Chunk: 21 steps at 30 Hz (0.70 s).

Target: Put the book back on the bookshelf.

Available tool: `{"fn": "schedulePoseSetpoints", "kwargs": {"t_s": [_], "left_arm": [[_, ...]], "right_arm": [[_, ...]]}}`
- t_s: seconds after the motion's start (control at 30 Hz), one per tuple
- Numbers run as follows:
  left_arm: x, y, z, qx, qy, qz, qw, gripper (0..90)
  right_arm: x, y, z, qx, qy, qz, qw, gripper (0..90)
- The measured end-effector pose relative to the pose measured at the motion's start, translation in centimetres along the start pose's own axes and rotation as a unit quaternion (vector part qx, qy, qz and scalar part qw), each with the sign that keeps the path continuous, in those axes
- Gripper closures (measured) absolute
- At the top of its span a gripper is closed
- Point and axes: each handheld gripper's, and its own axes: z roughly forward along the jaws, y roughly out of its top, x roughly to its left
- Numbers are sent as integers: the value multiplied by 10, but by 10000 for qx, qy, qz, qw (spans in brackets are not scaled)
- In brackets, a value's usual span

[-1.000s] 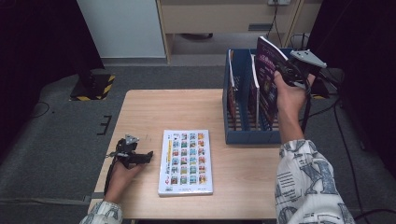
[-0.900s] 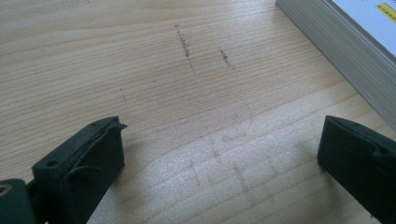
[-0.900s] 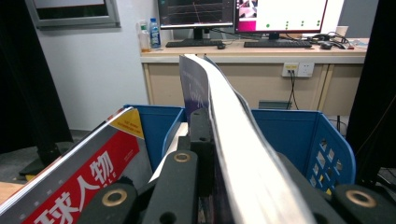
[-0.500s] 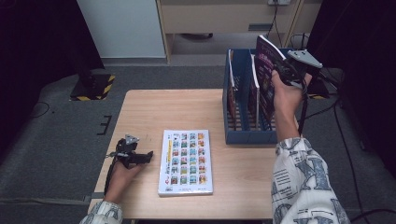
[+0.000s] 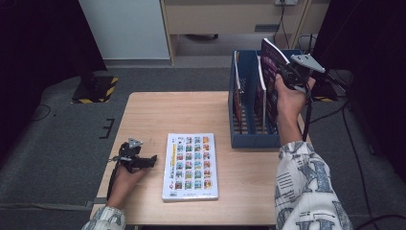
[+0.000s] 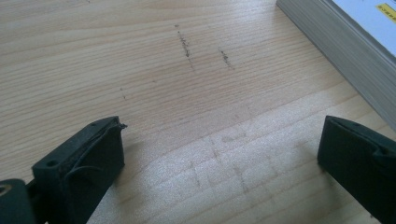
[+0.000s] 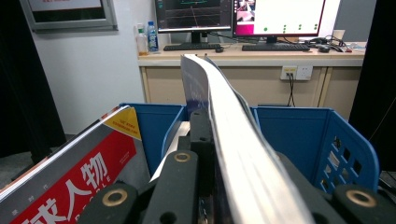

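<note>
My right gripper is shut on a thin purple-covered magazine. It holds the magazine upright over the blue slotted rack at the table's right side. In the right gripper view the magazine runs edge-on between my jaws, bowing toward the rack's far wall. Two more magazines stand in the rack, one with a red cover. My left gripper rests open on the wood, just left of a thick book lying flat. Nothing sits between its jaws; the book's page edge lies to the upper right.
The wooden table has bare room in its far left half. Beyond it stands a desk with monitors and bottles. Dark curtains flank both sides, and a cable trails from my right gripper off the table's right edge.
My right hand with the magazine has edged slightly left over the rack. The left gripper and the flat book have stayed put.
</note>
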Motion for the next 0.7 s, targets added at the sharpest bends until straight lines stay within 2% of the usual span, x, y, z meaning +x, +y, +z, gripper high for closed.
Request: {"fn": "schedulePoseSetpoints", "kwargs": {"t_s": [0.7], "left_arm": [[0, 0, 0, 3, 6, -7, 10000, 0]], "right_arm": [[1, -10, 3, -45, 44, 74, 10000, 837]]}}
